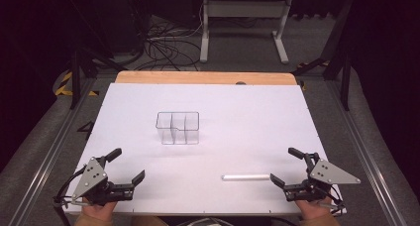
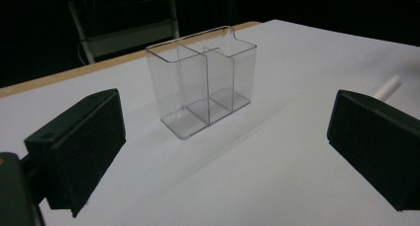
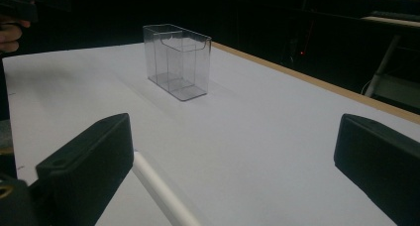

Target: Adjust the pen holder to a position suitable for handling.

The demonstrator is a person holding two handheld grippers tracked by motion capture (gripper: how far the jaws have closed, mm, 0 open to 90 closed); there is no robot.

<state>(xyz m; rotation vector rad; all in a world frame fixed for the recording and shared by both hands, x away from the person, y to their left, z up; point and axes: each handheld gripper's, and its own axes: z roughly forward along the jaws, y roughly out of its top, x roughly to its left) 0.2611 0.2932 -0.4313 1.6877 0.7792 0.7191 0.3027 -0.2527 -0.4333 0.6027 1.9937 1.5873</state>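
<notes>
One clear holder (image 1: 178,127), apparently three compartments, one white stick (image 1: 246,177)

I am looking down at a white-topped bench (image 1: 247,117) with a wooden far edge. A clear three-compartment holder (image 1: 178,128) is standing upright mid-bench; a white stick (image 1: 246,177) is lying flat near the right front.

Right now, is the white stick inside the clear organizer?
No. The white stick lies flat on the table, apart from the empty clear organizer.
</notes>
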